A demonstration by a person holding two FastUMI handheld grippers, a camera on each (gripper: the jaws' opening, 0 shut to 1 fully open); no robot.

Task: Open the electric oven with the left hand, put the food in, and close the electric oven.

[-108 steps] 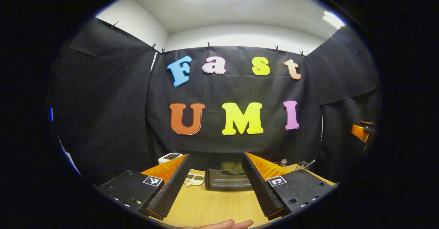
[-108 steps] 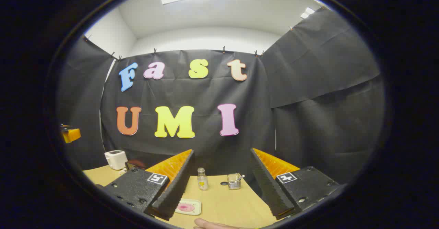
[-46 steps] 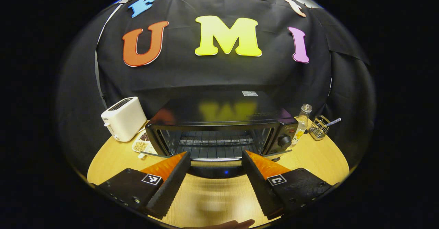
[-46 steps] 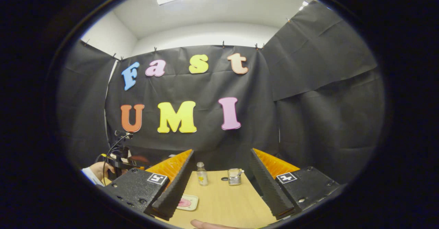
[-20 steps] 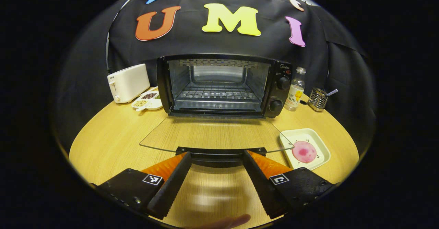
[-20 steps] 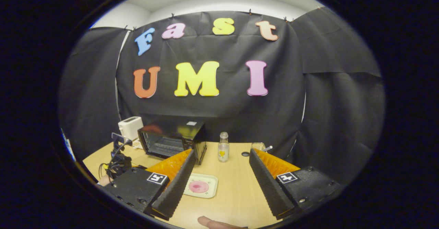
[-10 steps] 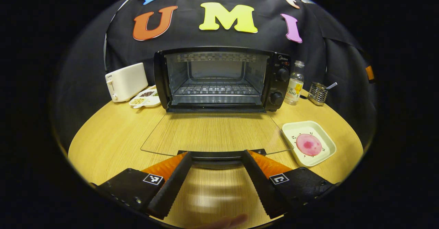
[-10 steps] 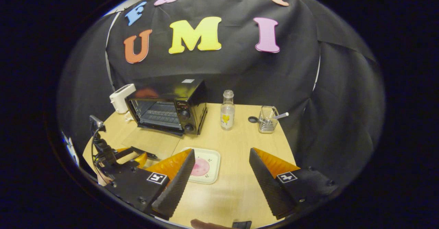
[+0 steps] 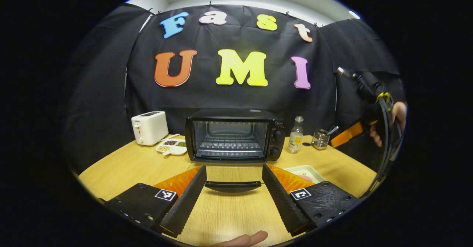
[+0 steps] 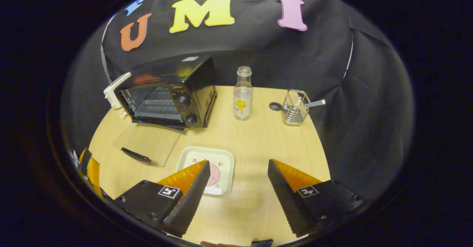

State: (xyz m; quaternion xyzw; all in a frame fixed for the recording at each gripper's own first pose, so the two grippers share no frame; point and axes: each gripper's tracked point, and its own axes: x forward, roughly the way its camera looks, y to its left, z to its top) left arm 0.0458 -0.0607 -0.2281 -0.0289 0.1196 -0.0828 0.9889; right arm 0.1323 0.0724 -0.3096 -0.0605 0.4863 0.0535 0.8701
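- My left tongs (image 9: 233, 186) and right tongs (image 10: 236, 188) are both released and empty.
- The electric oven (image 10: 168, 93) stands at the far left of the tabletop (image 10: 258, 143); its glass door (image 10: 146, 139) lies folded down flat.
- The food (image 10: 213, 176), a pink slice, lies on a white tray (image 10: 221, 158) near the oven's right front.
- I judge the tray stiff, light and smooth-glazed: I grip its raised rim.
- Labels on the oven and the bottle (image 10: 242, 97) are too small to read.
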